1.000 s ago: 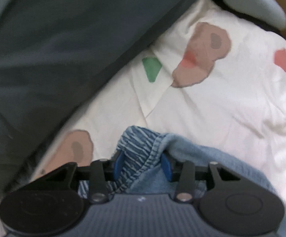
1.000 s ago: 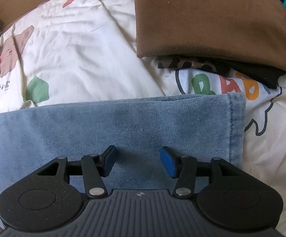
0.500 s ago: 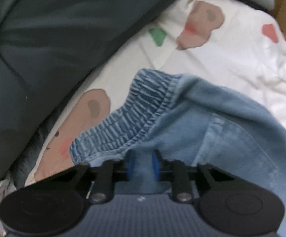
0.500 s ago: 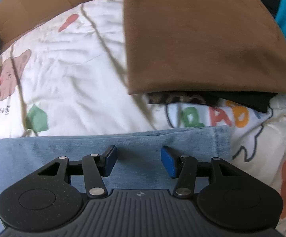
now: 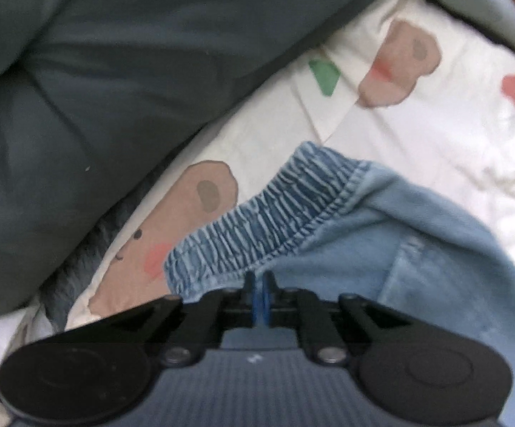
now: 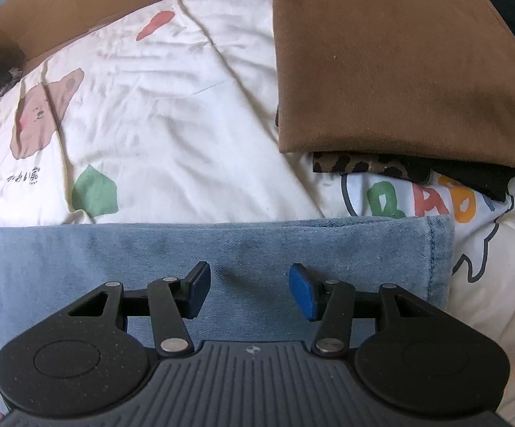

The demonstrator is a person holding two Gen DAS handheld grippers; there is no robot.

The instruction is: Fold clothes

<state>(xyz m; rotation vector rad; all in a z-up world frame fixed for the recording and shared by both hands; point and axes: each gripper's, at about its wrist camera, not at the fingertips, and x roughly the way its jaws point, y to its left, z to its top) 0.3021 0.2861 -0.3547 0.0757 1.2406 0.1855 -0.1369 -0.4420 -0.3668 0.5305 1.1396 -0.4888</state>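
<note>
A cartoon-printed bedsheet (image 6: 172, 114) is spreading across the bed, and the light-blue jeans (image 6: 264, 249) are lying flat over it, hem end just short of a folded brown garment (image 6: 392, 57). At the other end the elastic waistband (image 5: 271, 213) is bunching up beside a dark grey duvet (image 5: 97, 71). The left gripper (image 5: 259, 299) is closing, pads pinching denim below the waistband. The right gripper (image 6: 248, 290) is hovering half-open over the leg, gripping nothing.

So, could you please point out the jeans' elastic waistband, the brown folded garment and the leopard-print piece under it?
Elastic waistband (image 5: 268, 220): left wrist view, middle of the gathered band.
Brown folded garment (image 6: 392, 64): right wrist view, its top face.
Leopard-print piece (image 6: 364, 167): right wrist view, exposed edge.
</note>
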